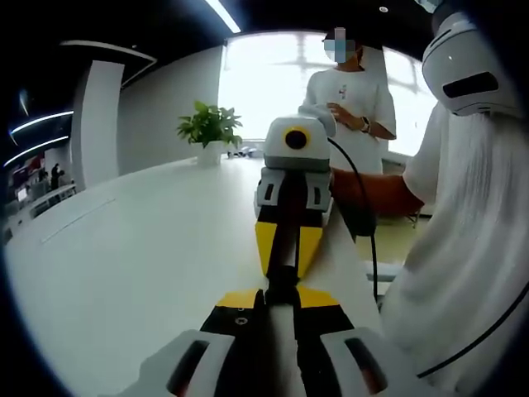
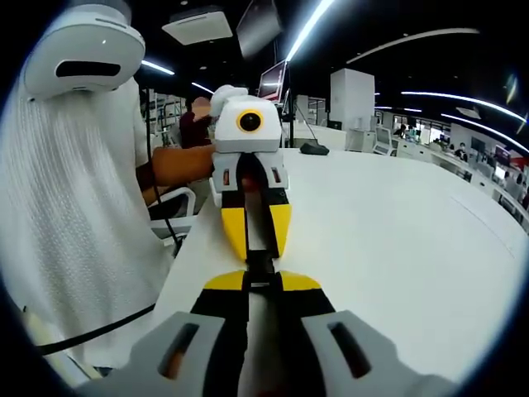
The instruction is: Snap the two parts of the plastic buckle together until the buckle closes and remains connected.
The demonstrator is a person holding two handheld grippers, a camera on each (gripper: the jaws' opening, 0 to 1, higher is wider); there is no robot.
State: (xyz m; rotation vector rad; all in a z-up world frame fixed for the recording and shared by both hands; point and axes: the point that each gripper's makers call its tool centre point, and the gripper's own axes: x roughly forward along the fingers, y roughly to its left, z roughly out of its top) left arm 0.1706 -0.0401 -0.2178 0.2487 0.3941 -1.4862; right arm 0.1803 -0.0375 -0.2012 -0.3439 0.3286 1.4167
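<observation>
- While the two grippers face each other tip to tip, the dark plastic buckle [image 1: 282, 281] [image 2: 259, 266] sits right between their yellow tips, above the near edge of the white table [image 1: 149, 248] [image 2: 397, 231].
- Left gripper [image 1: 279, 296] [image 2: 258, 255]: jaws drawn in close, pinching its end of the buckle. A dark part runs back between the jaws.
- Right gripper [image 1: 285, 269] [image 2: 260, 281]: same, jaws pulled narrow and clamped on the opposite end.
- The two grippers' yellow tips are nearly touching, in line with each other.
- Buckle reads as one continuous dark strip from one gripper to the other. Can't tell whether the two halves are latched or just butted; the seam is hidden between the tips.
- Left gripper view: black cable [image 1: 368, 215] drops from the right gripper's body, past the operator's forearm [image 1: 372, 194] and white sleeve [image 1: 471, 248].
- White device with a dark slot [image 1: 467, 70] [image 2: 83, 54] sits above the sleeve in both views.
- Background, left gripper view: potted plant [image 1: 211, 132] at the far end of the table, a person in white [image 1: 351, 99] standing by the bright window.
- Background, right gripper view: monitor [image 2: 273, 78] behind the table, office desks further off.
</observation>
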